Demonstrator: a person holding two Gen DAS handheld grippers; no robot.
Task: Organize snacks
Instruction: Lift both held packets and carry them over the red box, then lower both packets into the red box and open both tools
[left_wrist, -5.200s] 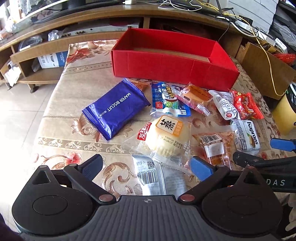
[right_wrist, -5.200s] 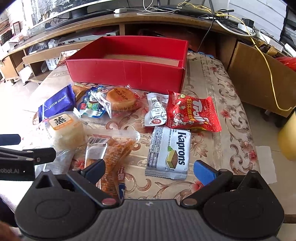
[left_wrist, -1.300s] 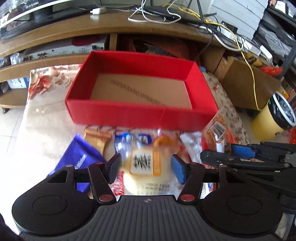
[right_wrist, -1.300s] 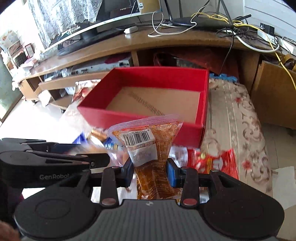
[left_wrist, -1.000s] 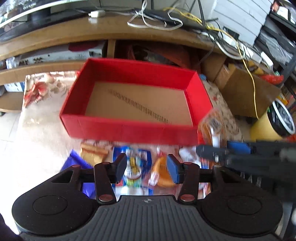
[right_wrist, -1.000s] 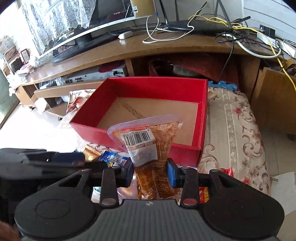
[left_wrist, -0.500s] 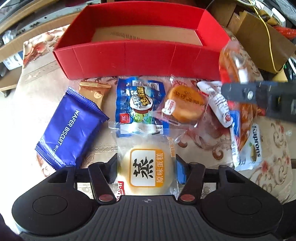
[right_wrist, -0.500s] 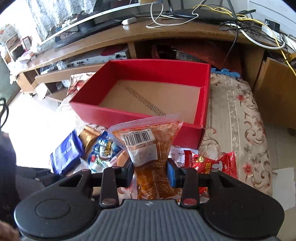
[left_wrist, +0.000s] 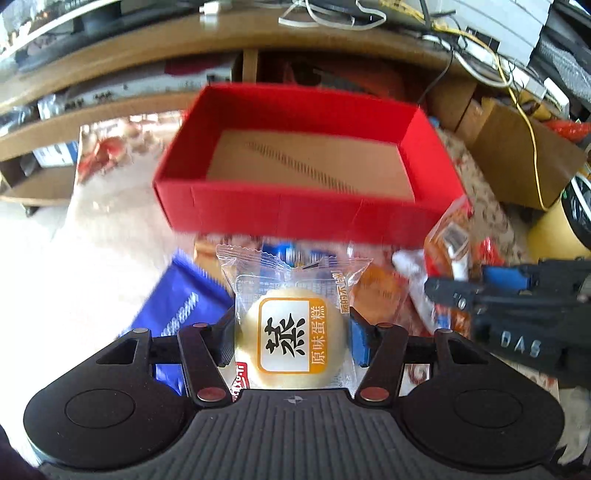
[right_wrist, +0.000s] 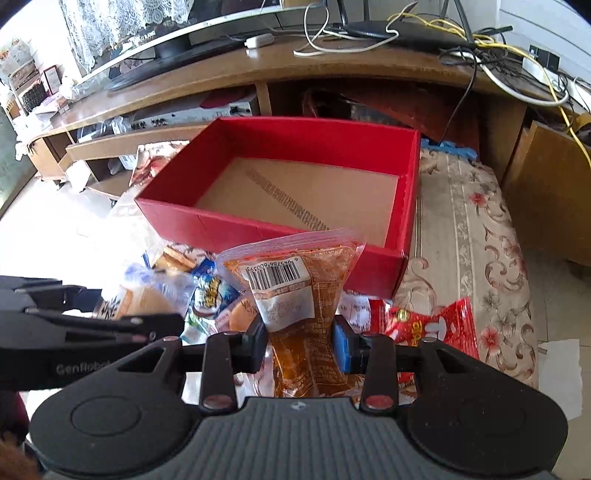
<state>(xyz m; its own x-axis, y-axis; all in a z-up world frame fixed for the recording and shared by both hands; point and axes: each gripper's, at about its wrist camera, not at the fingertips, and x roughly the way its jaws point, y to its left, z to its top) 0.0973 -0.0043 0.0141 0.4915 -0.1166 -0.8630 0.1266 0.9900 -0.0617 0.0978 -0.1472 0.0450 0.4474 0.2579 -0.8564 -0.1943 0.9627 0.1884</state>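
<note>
Box (left_wrist: 295, 206) empty, red, cardboard floor bare in both views, so nothing sorted yet. Both claws loaded and hanging short of its near wall. Left claw (left_wrist: 291, 338) clamped on the steamed cake (left_wrist: 291, 332) in its clear wrapper, pads against both sides, cake lifted off the desk (right_wrist: 476, 236). Right claw (right_wrist: 299, 341) pinched tight on the orange snack bag (right_wrist: 295, 295), barcode label facing up, bag standing above the fingers.

Left to do, by my read: drop these two in, then the rest of the pile in front of the box, namely blue wafer pack (left_wrist: 181, 302), red candy bag (right_wrist: 432, 325), round orange cake (right_wrist: 236, 314) and a few more blurred packets.

Versus half a second ago: left claw was down at the desk with the cake lying flat between its fingers; now the cake is up and the view looks at the box again. A second ago that claw had nothing in it; its jaws have just been opening a bit to take the cake. Right claw's grip on the orange bag unchanged throughout.
</note>
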